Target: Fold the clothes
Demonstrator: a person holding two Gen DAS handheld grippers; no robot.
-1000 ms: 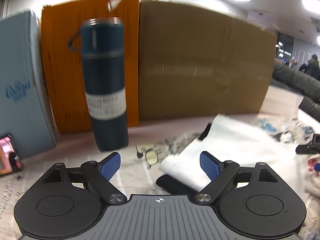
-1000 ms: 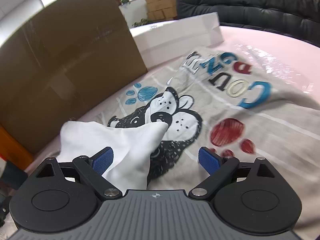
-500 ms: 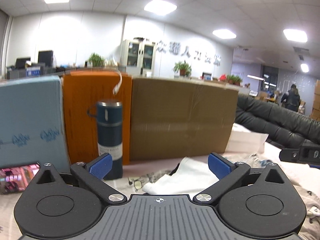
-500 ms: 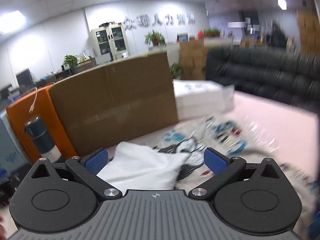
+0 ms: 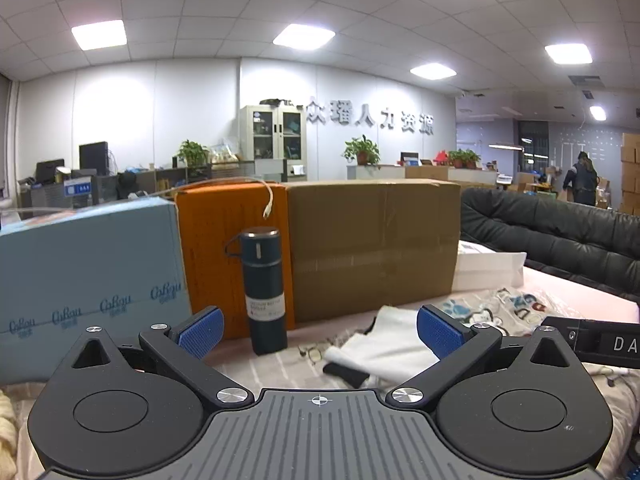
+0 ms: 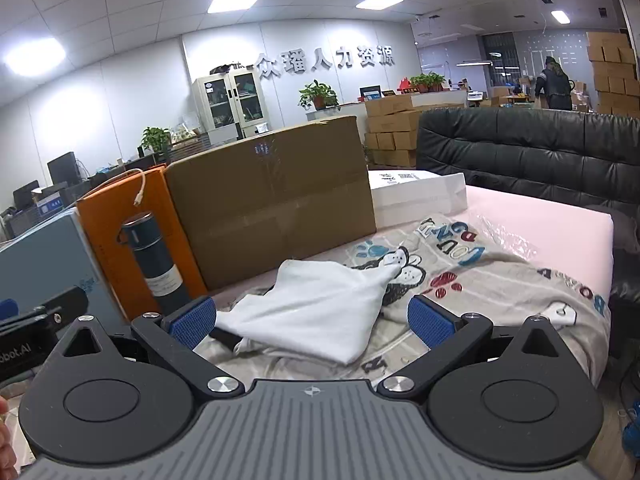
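Right wrist view is showing the white garment (image 6: 316, 308) lying bunched just ahead of the wide, empty right gripper (image 6: 312, 320), atop a printed blanket (image 6: 500, 280); the left gripper (image 5: 320, 330), also gaping, is sitting further left.

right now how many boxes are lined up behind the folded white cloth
4: a light blue box at far left, an orange box, a large brown carton, and a flat white box at right. More may be hidden behind.

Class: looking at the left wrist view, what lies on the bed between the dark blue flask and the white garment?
A pair of glasses lies between the flask and the white garment, clearest in the left wrist view.
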